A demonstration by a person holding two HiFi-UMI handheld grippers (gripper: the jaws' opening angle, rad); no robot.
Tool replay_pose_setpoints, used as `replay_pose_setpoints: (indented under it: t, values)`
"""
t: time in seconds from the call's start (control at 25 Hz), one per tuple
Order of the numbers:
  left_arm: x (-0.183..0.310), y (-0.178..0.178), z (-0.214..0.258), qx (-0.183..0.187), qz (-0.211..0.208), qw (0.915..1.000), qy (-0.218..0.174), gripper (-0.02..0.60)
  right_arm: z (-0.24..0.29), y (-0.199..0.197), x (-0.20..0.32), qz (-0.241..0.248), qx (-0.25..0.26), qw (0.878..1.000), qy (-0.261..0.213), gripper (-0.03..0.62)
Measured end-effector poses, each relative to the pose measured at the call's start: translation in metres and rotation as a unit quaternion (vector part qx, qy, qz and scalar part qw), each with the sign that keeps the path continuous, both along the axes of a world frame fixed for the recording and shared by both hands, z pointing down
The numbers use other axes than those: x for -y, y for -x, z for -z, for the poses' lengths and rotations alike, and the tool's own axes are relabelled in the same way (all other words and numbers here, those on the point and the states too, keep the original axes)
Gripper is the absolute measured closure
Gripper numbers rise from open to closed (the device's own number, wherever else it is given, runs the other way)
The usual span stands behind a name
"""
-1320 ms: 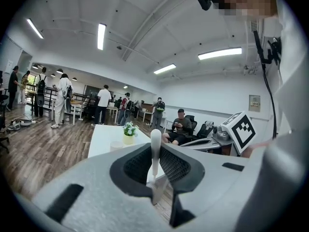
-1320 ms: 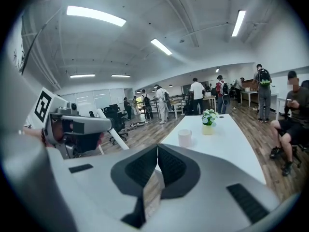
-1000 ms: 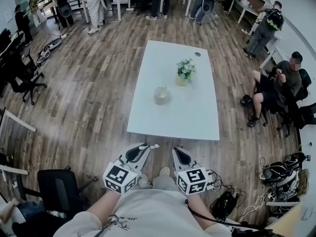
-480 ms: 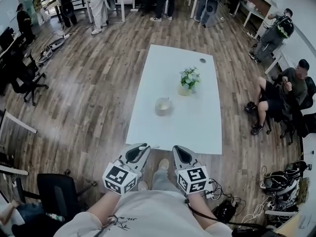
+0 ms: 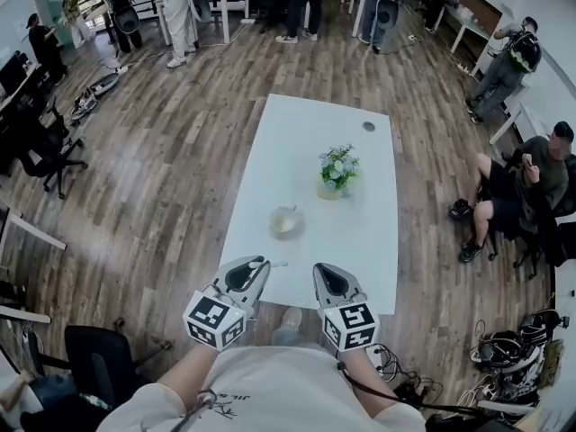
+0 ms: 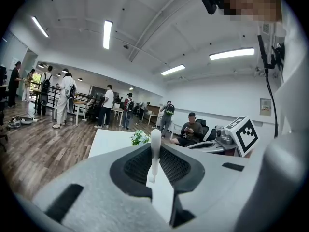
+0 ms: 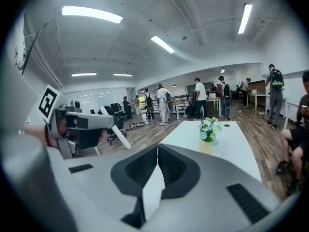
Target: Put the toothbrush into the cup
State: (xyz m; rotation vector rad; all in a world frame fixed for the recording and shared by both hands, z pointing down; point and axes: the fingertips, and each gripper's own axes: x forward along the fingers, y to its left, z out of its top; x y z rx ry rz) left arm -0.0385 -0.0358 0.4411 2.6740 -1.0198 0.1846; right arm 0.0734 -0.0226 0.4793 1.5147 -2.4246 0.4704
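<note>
Item 1, left gripper point(image 5: 252, 268): pads clamped on a white toothbrush point(image 6: 155, 151), pinched low on its shaft, the rounded end standing clear above the jaw tips. Which end carries the bristles cannot be told. The free length beyond the pads is likely what will go down into the cup.

Item 2, right gripper point(image 7: 157, 151): jaws pressed together with nothing between them. It is carried level beside the left and looks like a spare at this stage.

Item 3, cup point(image 5: 286, 221): pale, upright, mouth open upward, on the near half of the table. It lies ahead of both grippers and well apart from them, with no toothbrush in it yet.

Item 4, white table point(image 5: 306, 133): long and narrow, its near edge just beyond the gripper tips.

Item 5, vase of flowers point(image 5: 337, 171): beyond the cup and to its right, not touching it; something to avoid on the approach.

Status: toothbrush in carry, insertion not begun
</note>
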Motion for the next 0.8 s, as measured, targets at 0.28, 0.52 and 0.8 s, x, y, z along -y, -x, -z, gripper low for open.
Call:
replay_pose_setpoints:
  t: [0.28, 0.52, 0.8]
  values:
    - [0.024, -0.022, 0.002, -0.004, 0.017, 0.9998, 0.001, 0.525, -0.006, -0.027, 0.031, 0.015, -0.002, 1.000, 0.004, 0.574]
    - [0.037, -0.014, 0.007, 0.004, 0.022, 0.9997, -0.001, 0.525, -0.006, -0.019, 0.048, 0.018, 0.005, 1.000, 0.009, 0.574]
    - [0.067, -0.004, 0.012, 0.003, 0.012, 0.9999, 0.004, 0.525, -0.001, -0.015, 0.071, -0.001, 0.003, 1.000, 0.013, 0.574]
